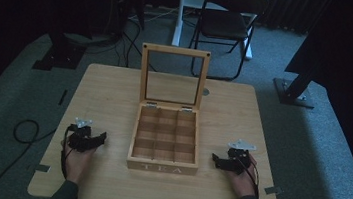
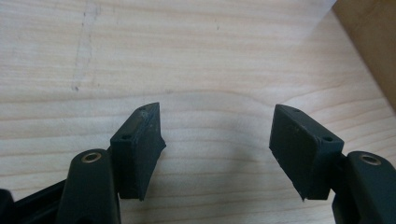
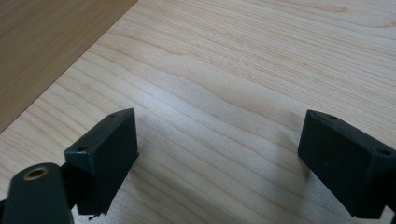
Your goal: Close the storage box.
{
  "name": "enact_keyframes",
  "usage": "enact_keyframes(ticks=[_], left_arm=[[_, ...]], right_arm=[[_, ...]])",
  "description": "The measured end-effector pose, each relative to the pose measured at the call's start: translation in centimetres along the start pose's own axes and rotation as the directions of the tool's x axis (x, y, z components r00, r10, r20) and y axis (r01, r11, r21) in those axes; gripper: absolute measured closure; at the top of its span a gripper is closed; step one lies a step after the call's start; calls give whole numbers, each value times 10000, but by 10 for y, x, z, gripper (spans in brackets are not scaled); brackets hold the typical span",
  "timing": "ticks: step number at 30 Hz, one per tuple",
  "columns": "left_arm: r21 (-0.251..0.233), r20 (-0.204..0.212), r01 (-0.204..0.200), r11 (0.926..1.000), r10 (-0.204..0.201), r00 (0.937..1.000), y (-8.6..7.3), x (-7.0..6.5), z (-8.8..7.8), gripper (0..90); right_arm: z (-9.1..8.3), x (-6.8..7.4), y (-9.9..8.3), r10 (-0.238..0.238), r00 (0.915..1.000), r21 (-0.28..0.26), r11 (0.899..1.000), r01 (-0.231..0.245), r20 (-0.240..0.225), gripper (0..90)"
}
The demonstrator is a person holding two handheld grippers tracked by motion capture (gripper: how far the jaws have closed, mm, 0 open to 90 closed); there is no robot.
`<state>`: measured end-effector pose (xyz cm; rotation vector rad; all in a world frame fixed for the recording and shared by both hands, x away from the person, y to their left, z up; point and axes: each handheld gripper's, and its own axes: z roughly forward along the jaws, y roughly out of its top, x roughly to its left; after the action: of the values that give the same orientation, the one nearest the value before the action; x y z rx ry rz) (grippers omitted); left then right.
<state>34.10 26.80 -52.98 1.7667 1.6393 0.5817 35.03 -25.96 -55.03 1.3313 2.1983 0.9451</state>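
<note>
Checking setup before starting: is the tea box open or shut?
Open: the tea box has its glass lid standing upright, showing the empty compartments.

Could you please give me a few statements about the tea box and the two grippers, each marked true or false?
1. The tea box has its lid standing open. True.
2. The left gripper clamps a tea bag. False: its jaws are apart with bare table between them.
3. The right gripper is open. True.
4. The box sits between the two grippers. True.
5. Both grippers reach inside the box. False: each rests on the table beside it.
</note>
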Motion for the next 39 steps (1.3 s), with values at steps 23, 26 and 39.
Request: enact_keyframes(ticks=[23, 26, 39], left_arm=[[-1181, 309, -1102, 9869, 1146, 9929, 80, -21, -9, 337], [-1238, 344, -1160, 9855, 1211, 9920, 82, -22, -9, 336], [-2198, 1051, -2118, 9523, 2390, 9653, 137, -43, -13, 316]], right_arm=[[-1, 7, 0, 53, 10000, -87, 9999, -53, 58, 165], [-1, 7, -1, 25, 10000, -92, 10000, -25, 50, 165], [0, 7, 1, -12, 10000, -79, 10000, 12, -2, 164]])
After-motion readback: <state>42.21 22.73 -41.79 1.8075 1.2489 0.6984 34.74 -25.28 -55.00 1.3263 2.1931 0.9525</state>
